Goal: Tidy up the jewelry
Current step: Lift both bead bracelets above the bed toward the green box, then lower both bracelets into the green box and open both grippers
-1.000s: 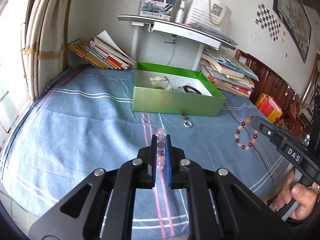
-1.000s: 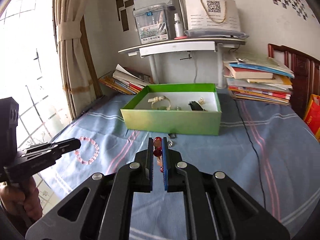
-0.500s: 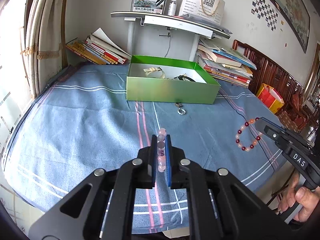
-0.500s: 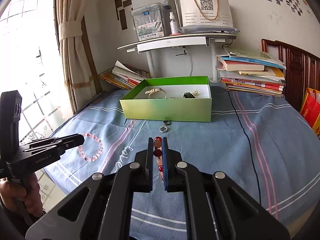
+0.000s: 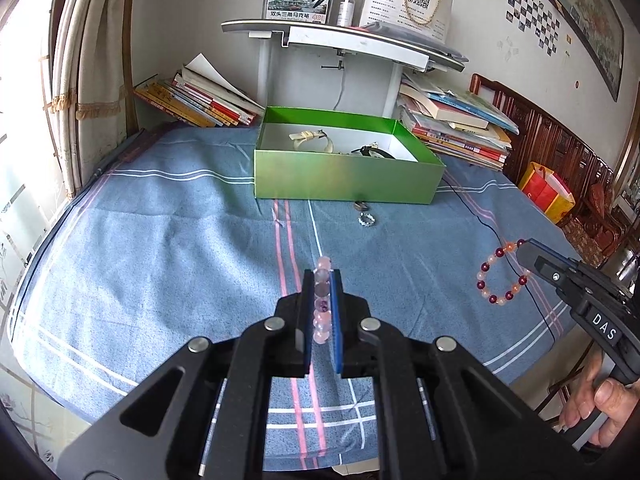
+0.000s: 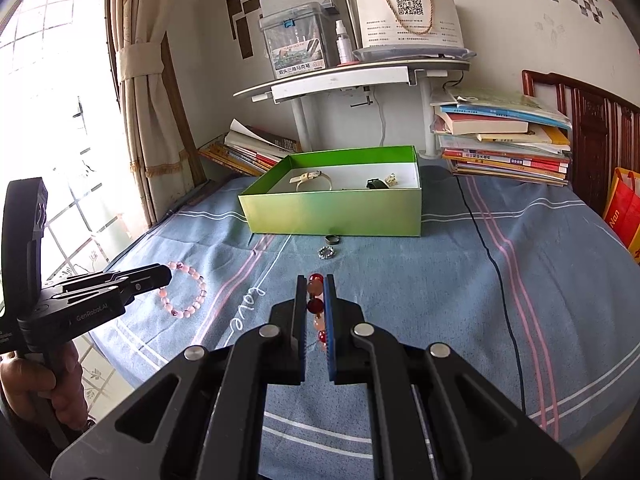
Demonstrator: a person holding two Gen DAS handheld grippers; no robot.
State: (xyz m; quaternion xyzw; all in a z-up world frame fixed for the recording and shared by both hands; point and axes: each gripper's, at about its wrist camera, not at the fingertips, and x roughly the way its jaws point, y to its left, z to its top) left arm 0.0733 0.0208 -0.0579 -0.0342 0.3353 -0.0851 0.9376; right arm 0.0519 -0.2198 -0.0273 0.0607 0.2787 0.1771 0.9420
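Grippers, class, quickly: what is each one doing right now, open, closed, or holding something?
Left gripper: closed on the pink bead bracelet.
Right gripper: closed on the red and peach bead bracelet.

Both cameras sit just behind their own tongs and look forward and downward along them, over the blue cloth (image 5: 168, 240) toward the green box (image 5: 344, 178) by the far wall.

The left wrist view faces the box from its front left and catches the right tongs (image 5: 524, 254) to the right of the box, nearer the lens.

The right wrist view faces the box from its front right and catches the left tongs (image 6: 164, 276) to the left of the box.

The 2 views share the box, the cloth before it, the 2 rings (image 6: 330, 246) lying there, and the shelf (image 6: 360, 74) behind the box.
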